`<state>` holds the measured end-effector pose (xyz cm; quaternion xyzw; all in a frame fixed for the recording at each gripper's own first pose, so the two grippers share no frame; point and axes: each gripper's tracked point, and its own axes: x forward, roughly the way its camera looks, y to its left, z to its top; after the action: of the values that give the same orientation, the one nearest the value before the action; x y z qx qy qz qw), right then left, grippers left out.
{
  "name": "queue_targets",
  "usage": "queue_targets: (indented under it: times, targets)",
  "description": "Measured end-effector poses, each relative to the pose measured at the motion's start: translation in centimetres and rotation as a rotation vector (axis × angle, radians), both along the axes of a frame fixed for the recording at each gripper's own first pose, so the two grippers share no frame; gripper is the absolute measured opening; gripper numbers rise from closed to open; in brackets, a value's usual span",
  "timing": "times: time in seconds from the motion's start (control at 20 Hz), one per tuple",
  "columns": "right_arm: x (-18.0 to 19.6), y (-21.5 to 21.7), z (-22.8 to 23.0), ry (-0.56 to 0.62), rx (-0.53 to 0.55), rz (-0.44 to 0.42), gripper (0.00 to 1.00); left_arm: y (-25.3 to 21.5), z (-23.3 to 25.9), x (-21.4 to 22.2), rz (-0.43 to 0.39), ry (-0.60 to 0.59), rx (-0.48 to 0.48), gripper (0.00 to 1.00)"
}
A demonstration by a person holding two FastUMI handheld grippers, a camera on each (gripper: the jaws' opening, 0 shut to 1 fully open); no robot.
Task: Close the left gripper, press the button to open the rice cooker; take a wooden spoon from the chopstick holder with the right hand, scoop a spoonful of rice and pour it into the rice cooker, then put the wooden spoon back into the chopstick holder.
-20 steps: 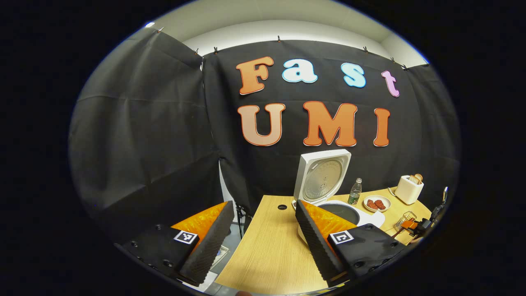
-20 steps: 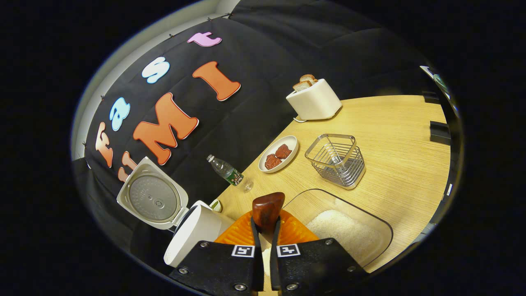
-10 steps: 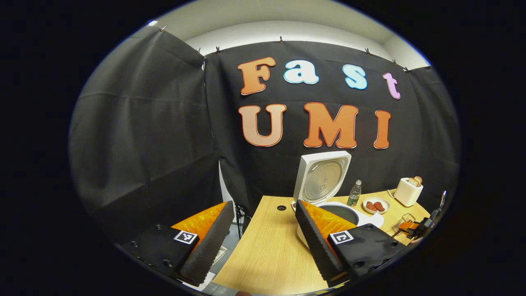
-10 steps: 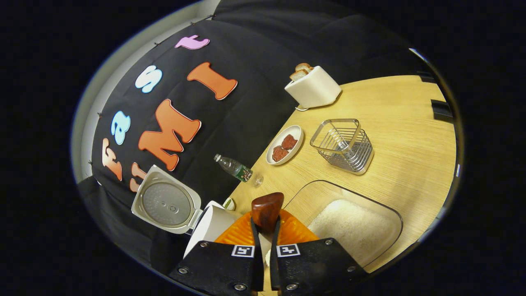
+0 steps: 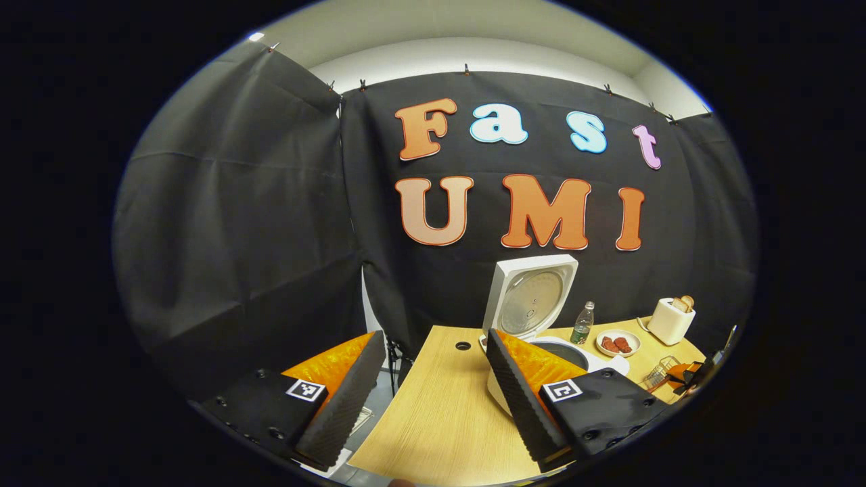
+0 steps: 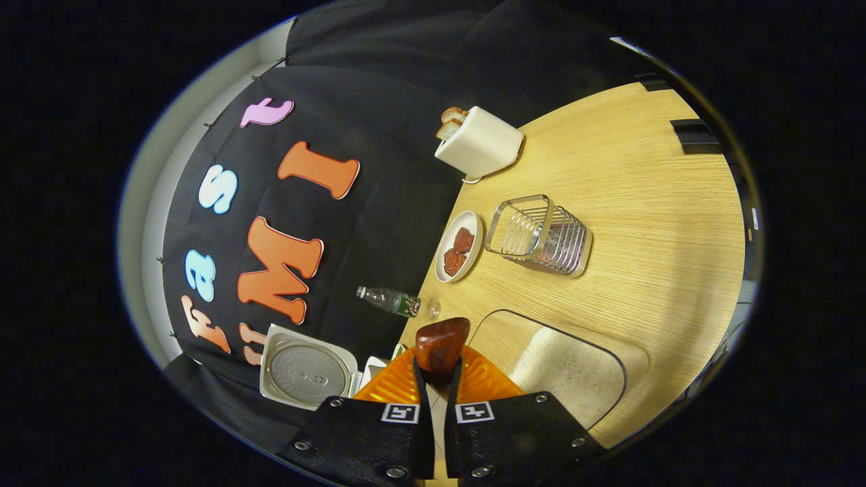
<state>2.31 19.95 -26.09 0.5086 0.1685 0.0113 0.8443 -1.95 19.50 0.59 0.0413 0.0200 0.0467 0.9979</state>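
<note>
In the right gripper view my right gripper (image 6: 438,370) is shut on the wooden spoon (image 6: 442,342), whose dark reddish-brown rounded end sticks out past the fingertips. The view is rolled hard. The clear rice tray (image 6: 575,368) lies just right of the fingers. The white rice cooker's raised lid (image 6: 308,374) shows at lower left. The wire chopstick holder (image 6: 541,235) stands farther off. In the left gripper view my left gripper (image 5: 434,335) is open and holds nothing. It hangs over the table's left end, short of the open rice cooker (image 5: 531,297).
A wooden table (image 6: 643,203) carries a white toaster (image 6: 479,143) with bread slices, a plate (image 6: 460,247) of reddish food and a small water bottle (image 6: 392,301). Black cloth walls close the back and left. The table's left edge (image 5: 406,379) drops to the floor.
The right gripper has rolled with the spoon in it, so the cooker slid to the lower left and the holder turned. The left gripper drifted slightly back, still open.
</note>
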Motion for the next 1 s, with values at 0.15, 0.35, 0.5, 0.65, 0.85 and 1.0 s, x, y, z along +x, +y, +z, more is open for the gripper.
queue_targets:
  times: [0.15, 0.35, 0.5, 0.65, 0.85, 1.0]
  targets:
    - [-0.2, -0.5, 0.7, 0.0, 0.01, -0.01, 0.06, -0.3, 0.1, 0.1, -0.005, -0.004, -0.001, 1.0]
    - [-0.5, -1.0, 1.7, -0.006, 0.02, -0.014, 0.05, -0.6, -0.1, 0.1, -0.015, -0.002, -0.018, 1.0]
    - [-0.5, -1.5, 2.1, 0.0, 0.021, -0.022, 0.05, -0.6, -0.5, 0.1, -0.017, 0.005, -0.022, 1.0]
    - [-1.0, -1.6, 3.4, -0.01, 0.049, -0.021, 0.05, -0.8, -0.6, 0.2, -0.021, 0.008, -0.025, 1.0]
    - [-1.1, -2.0, 5.3, -0.021, 0.077, -0.031, 0.05, -1.2, -0.9, 0.5, -0.035, 0.014, -0.044, 1.0]
    - [-1.3, -1.7, 6.9, -0.029, 0.118, -0.028, 0.05, -1.3, -1.0, 0.6, -0.041, 0.011, -0.051, 1.0]
